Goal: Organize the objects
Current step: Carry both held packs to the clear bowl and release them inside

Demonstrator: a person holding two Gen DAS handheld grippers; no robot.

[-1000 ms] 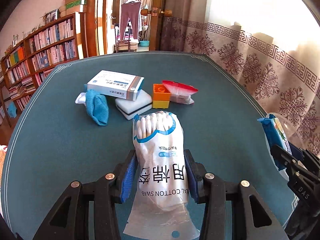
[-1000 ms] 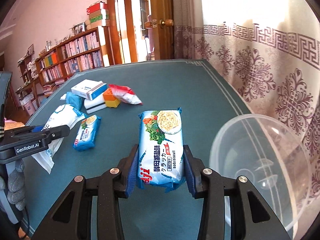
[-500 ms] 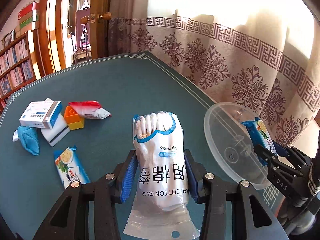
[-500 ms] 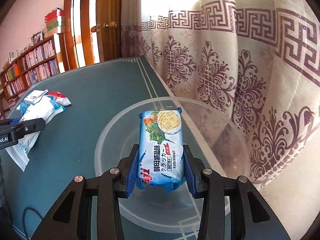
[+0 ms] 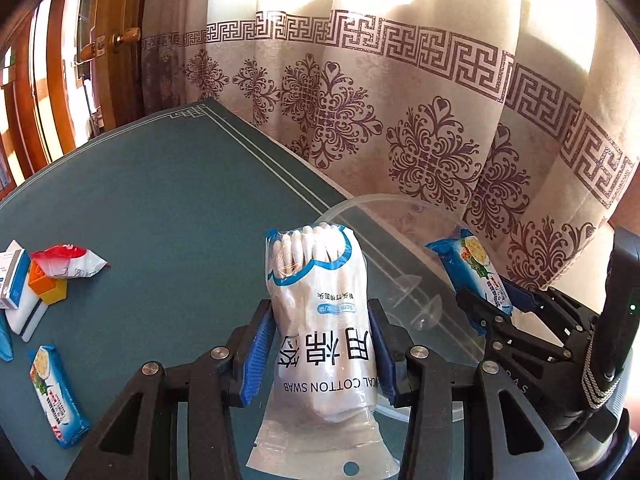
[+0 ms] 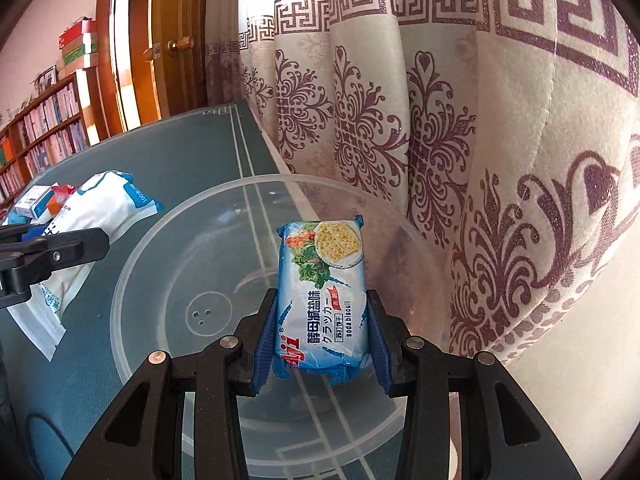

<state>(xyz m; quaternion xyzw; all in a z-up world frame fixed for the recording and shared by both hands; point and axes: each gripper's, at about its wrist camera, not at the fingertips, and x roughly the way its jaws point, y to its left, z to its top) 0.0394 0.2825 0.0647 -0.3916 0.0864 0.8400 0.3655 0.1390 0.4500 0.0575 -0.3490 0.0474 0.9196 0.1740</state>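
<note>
My left gripper (image 5: 318, 344) is shut on a white bag of cotton swabs (image 5: 320, 312) and holds it at the near left rim of a clear plastic bowl (image 5: 404, 280). My right gripper (image 6: 322, 328) is shut on a blue pack of soda biscuits (image 6: 326, 280) and holds it over the inside of the bowl (image 6: 192, 272). In the left wrist view the right gripper (image 5: 486, 308) with the biscuit pack (image 5: 472, 272) shows at the right. In the right wrist view the swab bag (image 6: 92, 216) and left gripper finger (image 6: 60, 248) show at the left.
On the green table (image 5: 160, 208) at the left lie a second biscuit pack (image 5: 56, 396), an orange block (image 5: 48, 288), a red-and-white packet (image 5: 66, 260), a white sponge (image 5: 28, 316) and a small box (image 5: 10, 276). A patterned curtain (image 5: 420, 120) hangs close behind the bowl. Bookshelves (image 6: 36, 128) stand far left.
Both grippers swung right toward the bowl. The biscuit pack is now lower and deeper over the bowl. The swab bag came up to the bowl's rim.
</note>
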